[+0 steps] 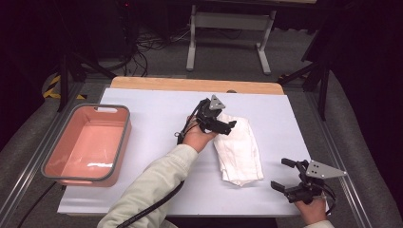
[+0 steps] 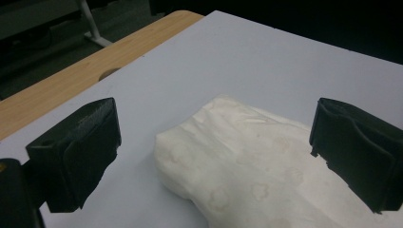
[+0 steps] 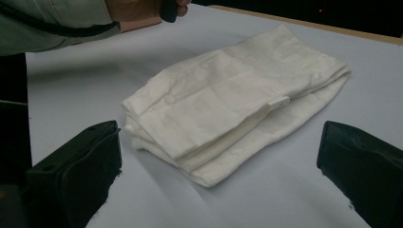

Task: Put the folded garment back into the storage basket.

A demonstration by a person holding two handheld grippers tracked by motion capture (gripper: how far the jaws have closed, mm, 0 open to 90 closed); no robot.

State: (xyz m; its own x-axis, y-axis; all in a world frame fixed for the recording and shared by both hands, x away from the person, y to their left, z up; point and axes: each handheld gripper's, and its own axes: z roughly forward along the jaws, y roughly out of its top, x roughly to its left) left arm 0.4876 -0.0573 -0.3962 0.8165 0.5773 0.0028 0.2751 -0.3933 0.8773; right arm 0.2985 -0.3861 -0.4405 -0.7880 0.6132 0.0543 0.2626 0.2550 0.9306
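Towel (image 1: 239, 151) folded, centre frame; left gripper (image 1: 227, 126) spread wide over its far end for grasp; right gripper (image 1: 285, 175) open, waiting lower right.

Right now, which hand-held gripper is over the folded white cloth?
The left hand-held gripper, open above the folded white cloth's far end; the right hand-held gripper sits apart, near the table's front edge.

Black two-jaw left gripper (image 1: 223, 124) and right gripper (image 1: 284, 175), grey triangular top plates, black trailing cables; pale green sleeve (image 1: 147, 190).
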